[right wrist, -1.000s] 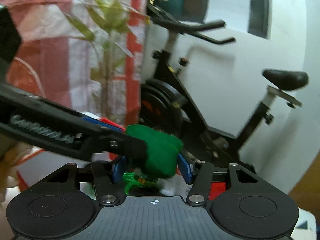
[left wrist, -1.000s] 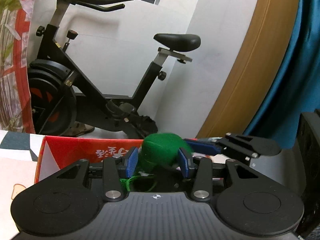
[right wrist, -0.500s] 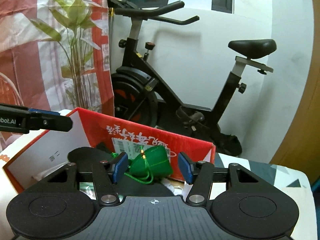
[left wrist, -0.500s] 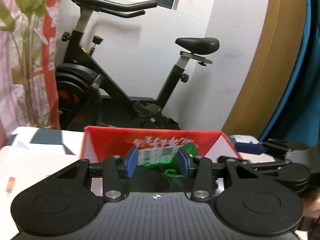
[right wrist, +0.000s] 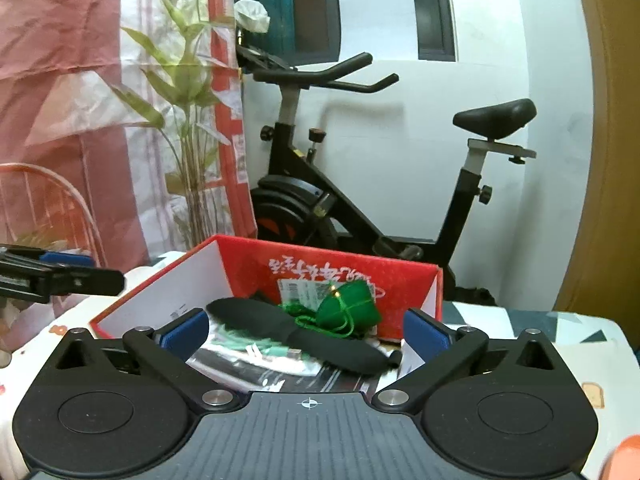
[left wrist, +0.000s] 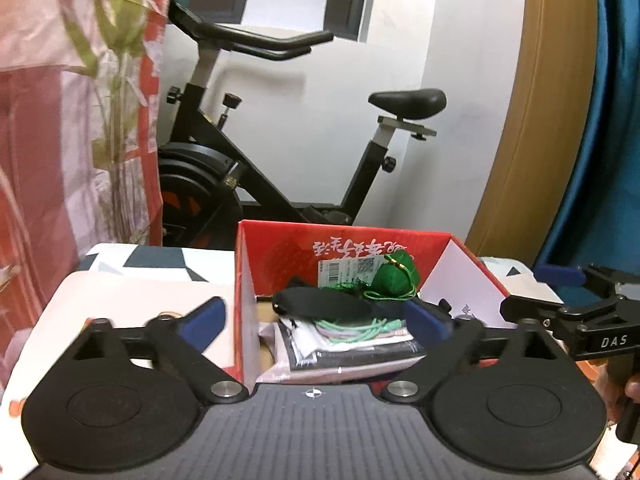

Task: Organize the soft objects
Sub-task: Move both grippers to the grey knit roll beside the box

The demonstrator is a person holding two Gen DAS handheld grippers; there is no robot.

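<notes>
At the bottom of each wrist view the claws fill the foreground: the left gripper (left wrist: 316,322) and the right gripper (right wrist: 306,330) both have their jaws opening wide, blue pads spread far apart, and nothing sits pinched between them. A second ago both held the green stuffed pouch (right wrist: 349,307) between them, up in the air; now it lies loose inside the red cardboard box (right wrist: 436,292), at the centre of both frames, resting against the far wall on top of a black insole (right wrist: 296,336) and some flat packaged goods (left wrist: 344,354), its green cord (right wrist: 310,320) trailing beside it. That reads as a finished drop: this soft item is stowed, and both hands are free for whatever soft thing comes next. In the left view the other tool juts in at the right edge, its body printed "DAS". The inner back wall of the box carries white brush-style Chinese characters, seen upside down and not legible to me, plus a white shipping label (left wrist: 352,270) with a barcode and a square code. Behind the patterned table (right wrist: 540,328) stands a black exercise bike (right wrist: 360,208), with a floral curtain (right wrist: 80,80) at upper left.
</notes>
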